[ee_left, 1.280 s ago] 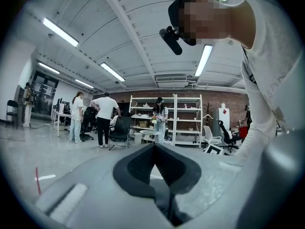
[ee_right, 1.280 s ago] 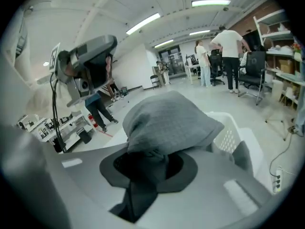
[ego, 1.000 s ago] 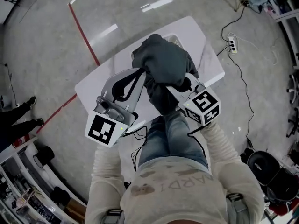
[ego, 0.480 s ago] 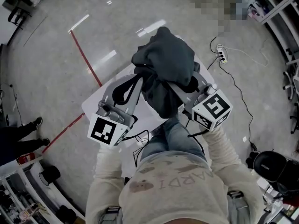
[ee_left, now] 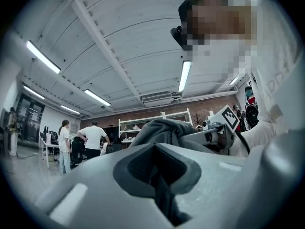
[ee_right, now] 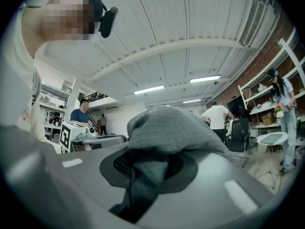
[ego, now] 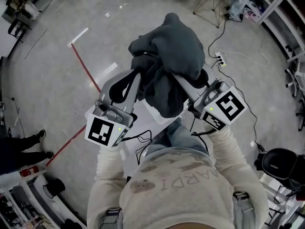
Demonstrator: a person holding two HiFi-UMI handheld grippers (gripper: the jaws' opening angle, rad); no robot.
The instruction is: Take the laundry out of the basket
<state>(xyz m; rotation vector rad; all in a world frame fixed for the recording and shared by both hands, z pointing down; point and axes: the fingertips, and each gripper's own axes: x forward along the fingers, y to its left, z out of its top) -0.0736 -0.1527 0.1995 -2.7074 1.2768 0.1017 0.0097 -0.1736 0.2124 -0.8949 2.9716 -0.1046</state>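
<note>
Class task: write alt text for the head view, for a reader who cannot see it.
Seen from above, a bundled dark grey fabric garment is held up between two grey grippers, the left gripper and right gripper, each clamped on its cloth. Below is the person's cream sweater; around, a grey concrete floor.

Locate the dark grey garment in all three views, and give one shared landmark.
Head view: dark grey garment at upper centre, bunched and hanging down.
Left gripper view: centre right, with a fold running down between the jaws.
Right gripper view: centre, heaped over the jaws, with a fold between them.
Landmark: the person's cream sweater, at the bottom in the head view, right edge in the left gripper view, left edge in the right gripper view.
</note>
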